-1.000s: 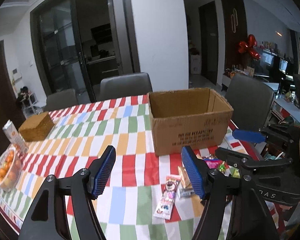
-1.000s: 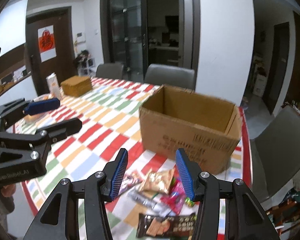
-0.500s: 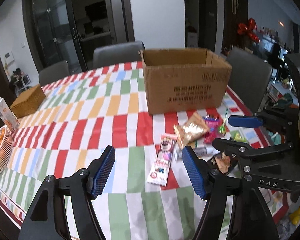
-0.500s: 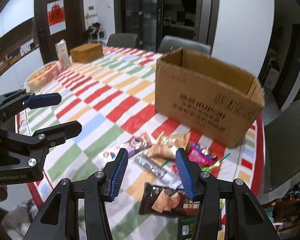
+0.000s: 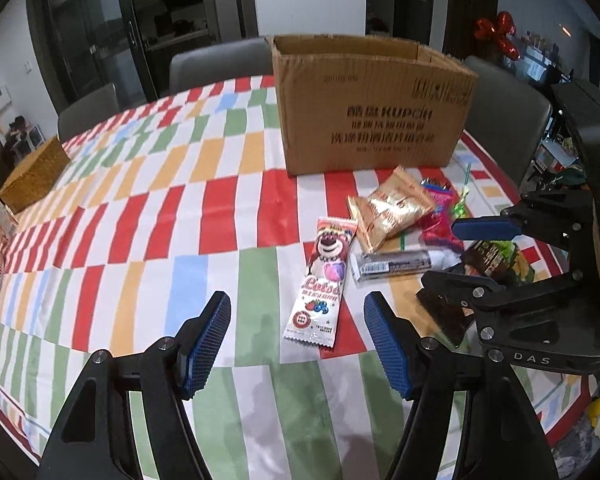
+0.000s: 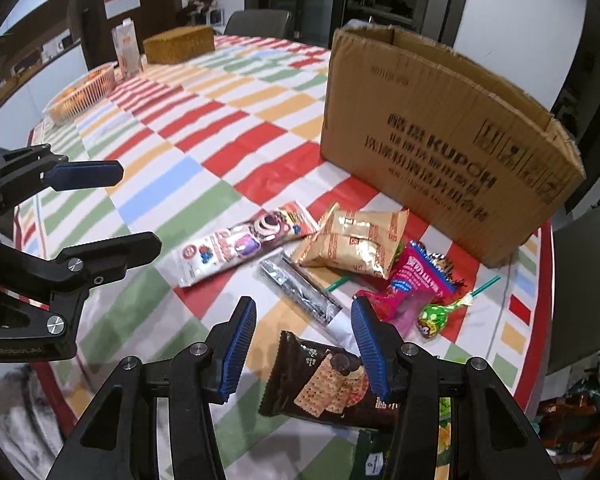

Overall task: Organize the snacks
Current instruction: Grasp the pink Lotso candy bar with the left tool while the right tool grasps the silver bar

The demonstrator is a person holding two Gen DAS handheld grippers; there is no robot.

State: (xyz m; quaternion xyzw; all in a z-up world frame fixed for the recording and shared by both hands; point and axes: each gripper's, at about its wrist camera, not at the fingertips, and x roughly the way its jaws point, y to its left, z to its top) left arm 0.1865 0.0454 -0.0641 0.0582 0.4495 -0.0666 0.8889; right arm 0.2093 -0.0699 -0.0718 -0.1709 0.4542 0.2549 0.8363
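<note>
Both sets of jaws stand wide apart with nothing between them. On the left gripper (image 5: 297, 338) the fingers are black with blue, finely ribbed pads (image 5: 209, 338), hovering above the table (image 5: 148, 240) near its front edge. The right gripper (image 6: 303, 346) has the same build and hangs over the snacks close to the table's right edge.

A glossy checked cloth of red, green, yellow, blue and white blocks covers the table. The snacks lie in a loose cluster in front of the cardboard box (image 5: 374, 108), a plain brown corrugated carton with dark print on its side, open at the top, standing toward the far right of the table.

Nearest the left gripper lies a long flat white wrapper with a pink bear (image 5: 325, 280), shiny plastic with crimped ends. Just beside it sits a puffy gold foil packet (image 6: 354, 242) and a slim clear-and-silver stick pack (image 6: 300, 290). A bright pink packet (image 6: 414, 284) and a green foil lollipop (image 6: 436, 314) on a green stick lie to the right. A dark brown biscuit packet (image 6: 320, 384), showing square crackers, sits directly under the right gripper.

A woven tan box (image 5: 34, 178) rests at the far left edge.
</note>
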